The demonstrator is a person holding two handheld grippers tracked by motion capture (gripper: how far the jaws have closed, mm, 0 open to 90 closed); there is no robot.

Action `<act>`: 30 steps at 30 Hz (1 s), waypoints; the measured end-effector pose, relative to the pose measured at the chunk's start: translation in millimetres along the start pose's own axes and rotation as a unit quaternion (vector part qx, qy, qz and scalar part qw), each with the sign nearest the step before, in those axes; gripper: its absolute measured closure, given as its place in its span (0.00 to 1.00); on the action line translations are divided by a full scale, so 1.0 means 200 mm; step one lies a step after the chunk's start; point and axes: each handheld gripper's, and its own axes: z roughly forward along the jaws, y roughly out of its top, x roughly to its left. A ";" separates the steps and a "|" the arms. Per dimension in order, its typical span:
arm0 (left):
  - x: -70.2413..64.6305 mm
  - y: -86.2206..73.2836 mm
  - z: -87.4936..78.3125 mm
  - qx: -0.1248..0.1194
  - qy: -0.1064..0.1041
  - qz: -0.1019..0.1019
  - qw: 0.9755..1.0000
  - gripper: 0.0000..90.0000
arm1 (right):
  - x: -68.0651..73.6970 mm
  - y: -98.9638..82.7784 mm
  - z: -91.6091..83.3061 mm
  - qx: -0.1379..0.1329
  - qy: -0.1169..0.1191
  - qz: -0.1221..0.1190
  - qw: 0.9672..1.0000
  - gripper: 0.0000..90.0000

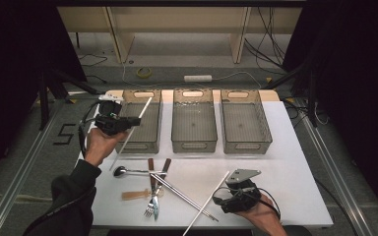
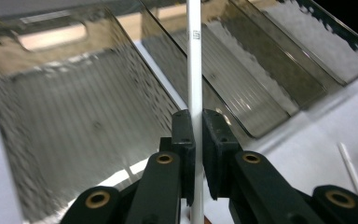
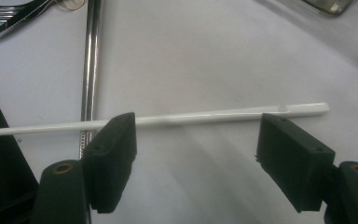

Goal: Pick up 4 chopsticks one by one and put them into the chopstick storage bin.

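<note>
Lowest in the frame of the high view, the right gripper (image 1: 229,186) rests on the white table (image 1: 285,162), its jaws spread wide with nothing between them, a white chopstick (image 3: 205,115) lying just past them. Cutlery (image 1: 153,189) sits lower centre. Farther up at left, the left gripper (image 1: 134,121) clamps another white stick (image 2: 194,70) over the leftmost of three clear bins (image 1: 145,142).

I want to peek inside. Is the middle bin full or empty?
Empty. The middle bin shows only its bare ribbed floor through the clear walls.
</note>
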 end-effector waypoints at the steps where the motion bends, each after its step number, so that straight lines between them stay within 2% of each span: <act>1: 0.01 0.02 0.00 -0.004 0.003 0.001 1.000 0.93 | 0.00 0.00 0.00 0.000 0.000 0.000 1.000 0.33; 4: 0.05 0.08 0.00 -0.015 0.013 0.000 1.000 0.93 | 0.00 0.00 0.00 -0.001 0.000 -0.001 1.000 0.32; 11: 0.14 0.16 0.02 -0.034 0.032 -0.009 0.999 0.93 | 0.00 0.00 -0.01 -0.007 0.003 0.001 1.000 0.32; 20: 0.26 0.21 0.11 -0.043 0.052 -0.031 0.997 0.93 | 0.00 0.01 -0.01 -0.012 0.004 0.001 1.000 0.32; 25: 0.32 0.23 0.15 -0.059 0.055 -0.046 0.996 0.93 | 0.00 0.01 -0.02 -0.015 0.005 0.002 1.000 0.32; 30: 0.35 0.23 0.20 -0.066 0.062 -0.047 0.995 0.93 | 0.00 0.01 -0.02 -0.016 0.006 0.001 1.000 0.32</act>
